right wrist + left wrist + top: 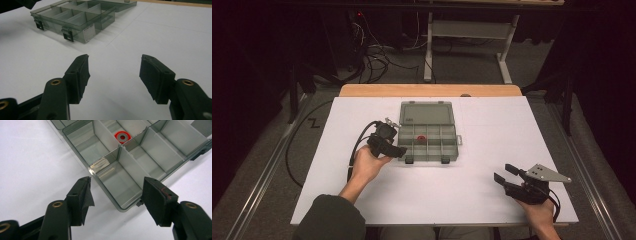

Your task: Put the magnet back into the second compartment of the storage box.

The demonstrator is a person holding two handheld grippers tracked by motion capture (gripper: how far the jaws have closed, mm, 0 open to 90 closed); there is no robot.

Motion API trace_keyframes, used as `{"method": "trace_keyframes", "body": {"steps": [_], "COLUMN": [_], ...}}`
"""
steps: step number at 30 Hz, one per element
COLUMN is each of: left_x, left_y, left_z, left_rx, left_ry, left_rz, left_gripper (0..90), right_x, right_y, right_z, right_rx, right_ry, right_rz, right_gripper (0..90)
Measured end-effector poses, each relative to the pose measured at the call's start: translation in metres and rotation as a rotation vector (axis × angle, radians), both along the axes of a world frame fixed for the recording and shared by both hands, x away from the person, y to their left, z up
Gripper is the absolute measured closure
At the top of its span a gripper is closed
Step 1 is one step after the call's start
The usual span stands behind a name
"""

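Observation:
A clear grey compartment box (pixel 428 148) lies open in the middle of the white table, its lid (pixel 427 113) folded back. A small red ring (pixel 421 137) with a grey centre rests in one of its middle compartments, and the left gripper view shows that red ring (pixel 122 137) beyond a divider. My left gripper (pixel 398 150) hovers at the box's front left corner (pixel 120 206), jaws open and empty. My right gripper (pixel 506 173) rests near the table's front right, open with nothing between its jaws; the box (pixel 75 18) lies well ahead of it.
The white board (pixel 472 190) covers the table, with a wooden edge (pixel 432 90) at the back. Cables (pixel 372 60) and a stand's legs (pixel 504 67) sit on the floor behind. Two black latches (pixel 67 35) hang from the box's front wall.

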State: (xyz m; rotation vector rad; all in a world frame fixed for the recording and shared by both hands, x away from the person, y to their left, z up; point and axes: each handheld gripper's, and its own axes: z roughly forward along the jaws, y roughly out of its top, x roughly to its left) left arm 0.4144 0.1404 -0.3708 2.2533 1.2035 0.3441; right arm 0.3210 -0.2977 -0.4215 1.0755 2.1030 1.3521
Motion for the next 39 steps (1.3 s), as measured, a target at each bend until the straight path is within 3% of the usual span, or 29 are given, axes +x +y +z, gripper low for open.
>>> {"method": "trace_keyframes", "body": {"steps": [39], "left_x": [-0.018], "left_y": [0.021], "left_z": [-0.013], "left_rx": [-0.030], "left_ry": [-0.009], "left_rz": [0.037], "left_gripper": [40.1], "right_x": [-0.001], "right_y": [0.000], "right_z": [0.001], "right_rx": [-0.003], "right_ry": [-0.016], "right_rz": [0.001], "right_gripper": [44.0]}}
